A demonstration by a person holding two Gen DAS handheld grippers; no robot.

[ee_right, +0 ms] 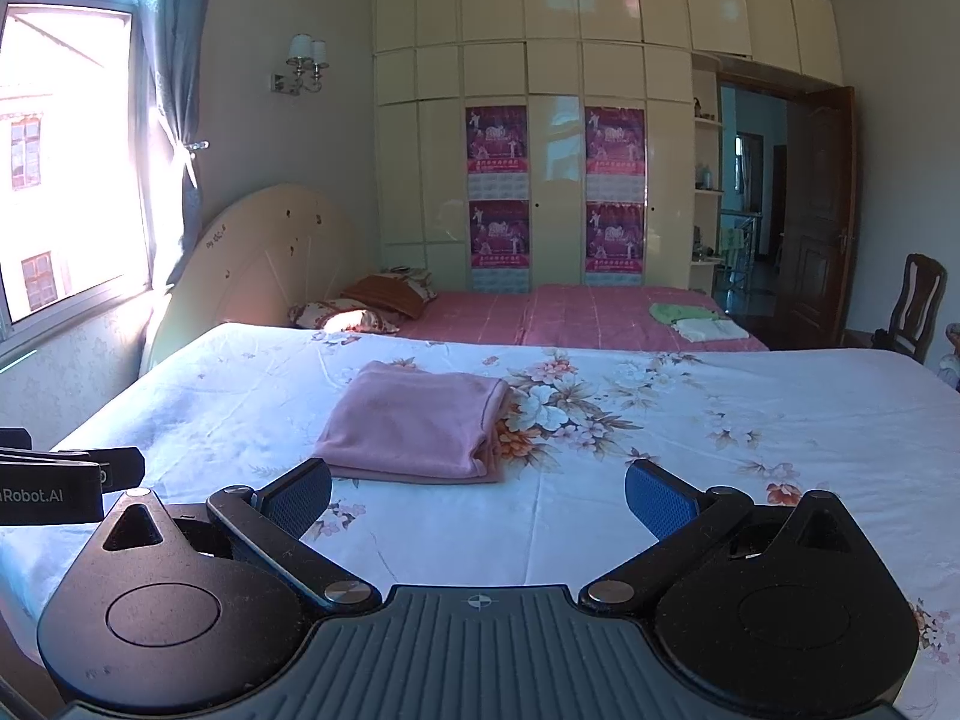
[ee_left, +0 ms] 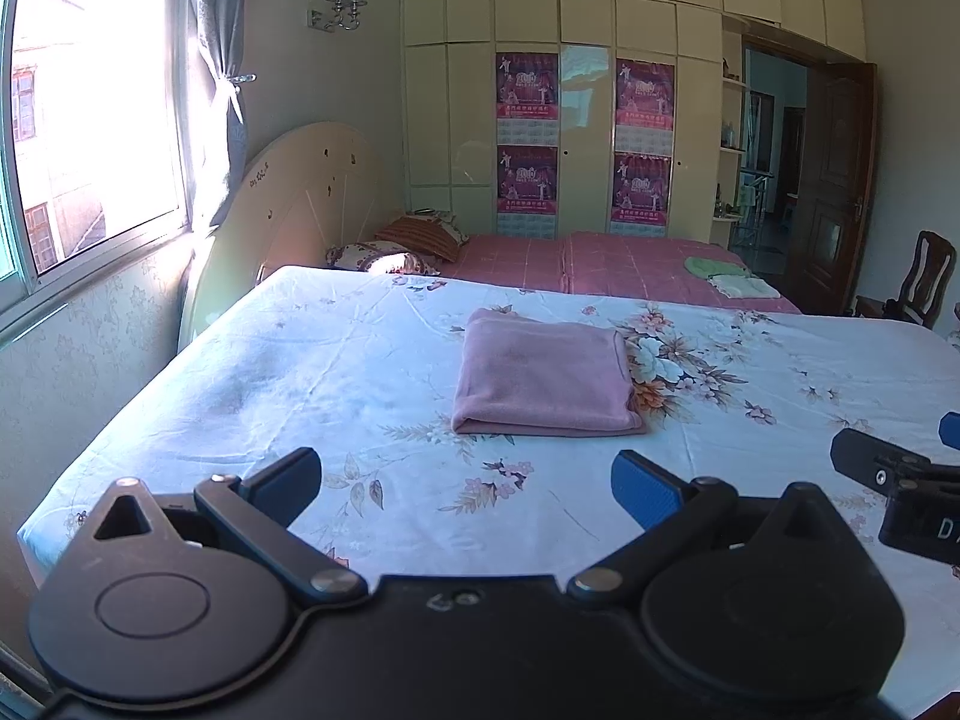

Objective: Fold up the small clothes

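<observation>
A pink cloth lies folded into a flat rectangle on the white floral sheet. My left gripper hovers just short of its near edge, open, with nothing between the blue pads. My right gripper is also open and empty, a little to the right of the cloth's near edge. Each gripper shows at the edge of the other's view: the right one and the left one.
Beyond the floral sheet is a pink-covered bed with pillows and a small pile of green and white clothes. A window is left, a wardrobe behind, a chair and open door right.
</observation>
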